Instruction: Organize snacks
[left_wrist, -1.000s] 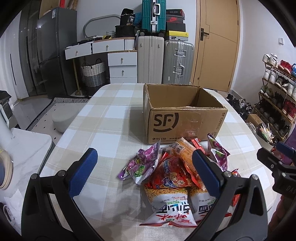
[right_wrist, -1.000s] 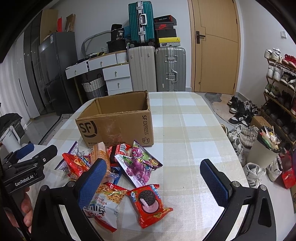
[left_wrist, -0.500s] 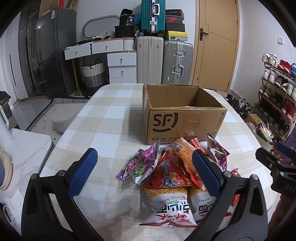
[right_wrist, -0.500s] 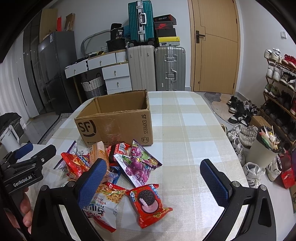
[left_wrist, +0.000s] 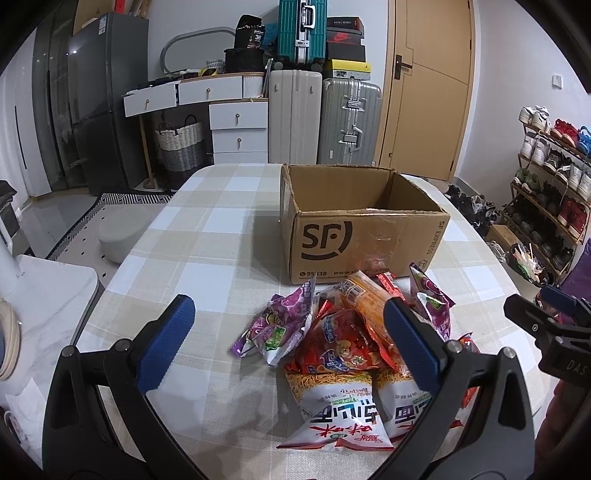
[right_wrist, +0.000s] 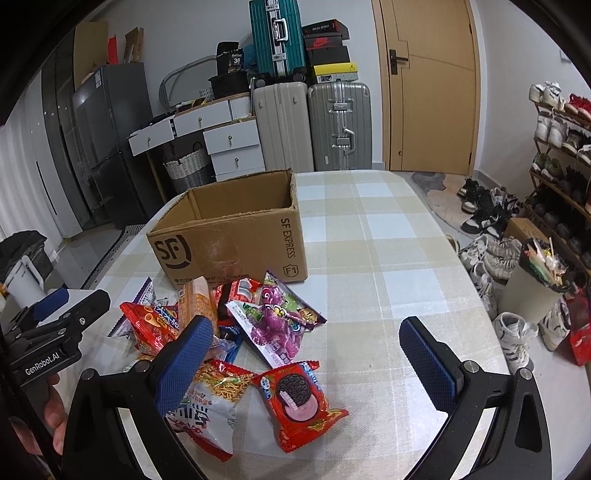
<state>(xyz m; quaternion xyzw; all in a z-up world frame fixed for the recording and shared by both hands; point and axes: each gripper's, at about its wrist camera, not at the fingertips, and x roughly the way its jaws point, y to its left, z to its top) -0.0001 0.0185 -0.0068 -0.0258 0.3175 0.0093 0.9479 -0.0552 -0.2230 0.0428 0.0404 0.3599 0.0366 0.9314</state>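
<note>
An open SF cardboard box (left_wrist: 364, 236) (right_wrist: 236, 240) stands on the checked table (left_wrist: 207, 236), and nothing shows inside it. A pile of snack packets lies in front of it: a purple packet (left_wrist: 280, 325), a red chips packet (left_wrist: 340, 350), an orange packet (left_wrist: 369, 306), white noodle packets (left_wrist: 332, 402), a purple gummy packet (right_wrist: 277, 317) and a red Oreo packet (right_wrist: 299, 402). My left gripper (left_wrist: 288, 339) is open and empty above the pile's near side. My right gripper (right_wrist: 306, 354) is open and empty above the Oreo packet.
Suitcases (left_wrist: 321, 122), white drawers (left_wrist: 236, 125) and a door (left_wrist: 432, 85) stand behind the table. A shoe rack (right_wrist: 561, 147) and shoes on the floor (right_wrist: 491, 254) are on the right. A bin (right_wrist: 532, 284) stands by the table's right edge.
Both grippers have drifted very slightly; the box and snacks have not moved.
</note>
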